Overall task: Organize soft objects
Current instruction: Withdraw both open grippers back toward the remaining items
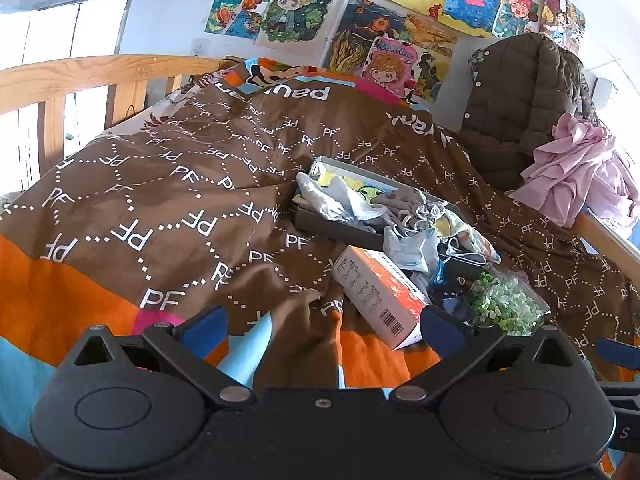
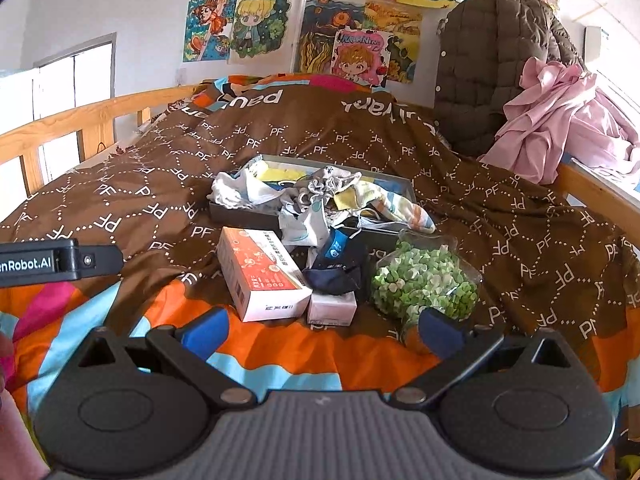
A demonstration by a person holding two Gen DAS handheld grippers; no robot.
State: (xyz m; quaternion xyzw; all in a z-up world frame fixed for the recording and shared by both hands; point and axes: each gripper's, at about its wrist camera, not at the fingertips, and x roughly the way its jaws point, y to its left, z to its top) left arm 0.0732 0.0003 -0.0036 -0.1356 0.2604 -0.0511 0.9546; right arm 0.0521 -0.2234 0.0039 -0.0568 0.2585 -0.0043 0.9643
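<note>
Both grippers hover low over the near end of the bed (image 2: 280, 344), side by side. The left gripper (image 1: 322, 326) gapes wide, holding nothing; the right gripper (image 2: 322, 326) likewise spreads its blue fingertips (image 2: 206, 330) empty.

Before you: matt printed cloth quilt (image 2: 280, 132); smooth varnished wood bed rail (image 2: 80, 120); glossy cardboard box (image 2: 260, 276); clear crinkled plastic bag (image 2: 424, 280); your claws' matt black plastic, blue rubbery fingertips (image 2: 204, 330).
</note>
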